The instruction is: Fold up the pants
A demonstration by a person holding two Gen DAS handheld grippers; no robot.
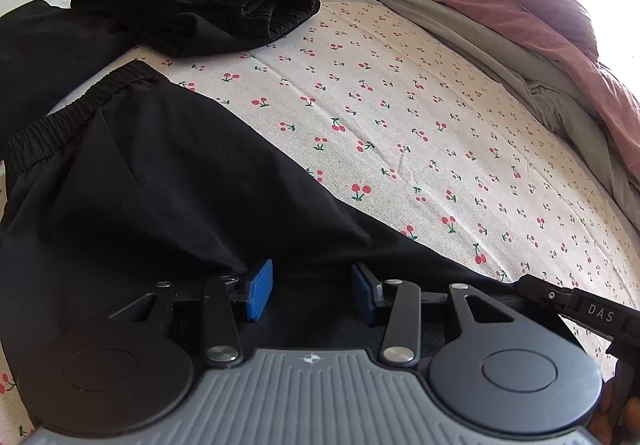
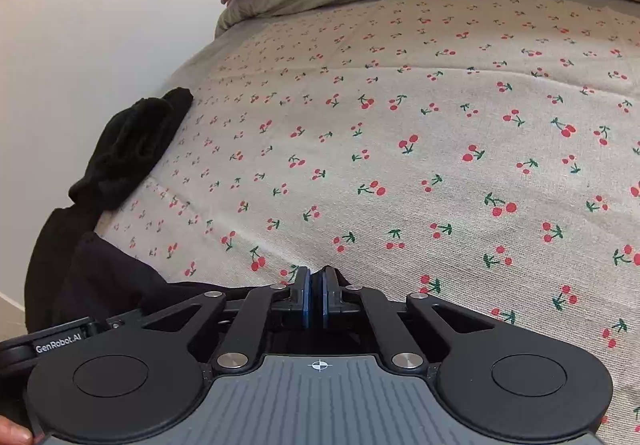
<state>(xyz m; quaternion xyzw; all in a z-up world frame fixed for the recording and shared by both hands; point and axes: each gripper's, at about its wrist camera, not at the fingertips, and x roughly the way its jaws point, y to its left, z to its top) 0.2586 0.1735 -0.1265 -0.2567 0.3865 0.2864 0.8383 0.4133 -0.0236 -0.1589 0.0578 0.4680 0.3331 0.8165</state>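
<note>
Pants, black, lie spread on the cherry-print bedsheet, elastic waistband at ten o'clock, presumably laid flat for folding. Our left gripper hovers over the fabric, jaws wide, holding nothing. Our right gripper, at six o'clock, is pinched closed; whether it grips cloth, we cannot tell.
</note>
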